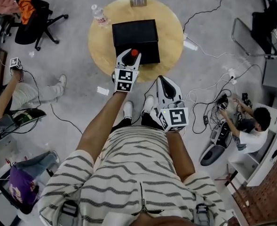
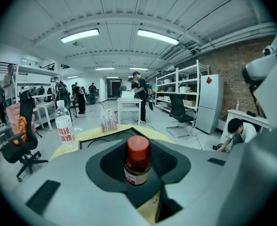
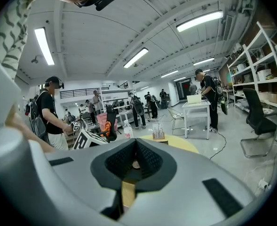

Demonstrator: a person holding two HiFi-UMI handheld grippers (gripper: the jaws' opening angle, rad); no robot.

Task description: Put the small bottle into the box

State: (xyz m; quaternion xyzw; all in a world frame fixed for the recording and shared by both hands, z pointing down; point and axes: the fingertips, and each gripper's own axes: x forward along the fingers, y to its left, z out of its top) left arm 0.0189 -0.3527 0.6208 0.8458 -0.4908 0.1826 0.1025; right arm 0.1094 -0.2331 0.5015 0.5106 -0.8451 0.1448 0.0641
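Table: a round yellow table [image 1: 100, 51] stands in front of the person and carries the box.
Box: a black box [image 1: 134, 34] sits in the middle of the table. Its top looks open, and I see no small bottle inside it.
Left gripper: the left gripper [image 1: 127, 58] is stretched out over the near side of the box, and its jaws pinch the small bottle by the body.
Right gripper: the right gripper [image 1: 164, 83] hangs back near the person's body, off the table. Its jaws are pressed together with nothing between them.
Small bottle: the small bottle [image 2: 137, 160], with brown glass and a red cap, stands upright between the left pads. It is in the air at the near edge of the box, but I cannot tell whether it is already fully over the opening.
Done: the bottle is picked up and brought to the box.
Left: I judge that it must go a little further over the opening and then down inside. After that the jaws must spread to let it go.
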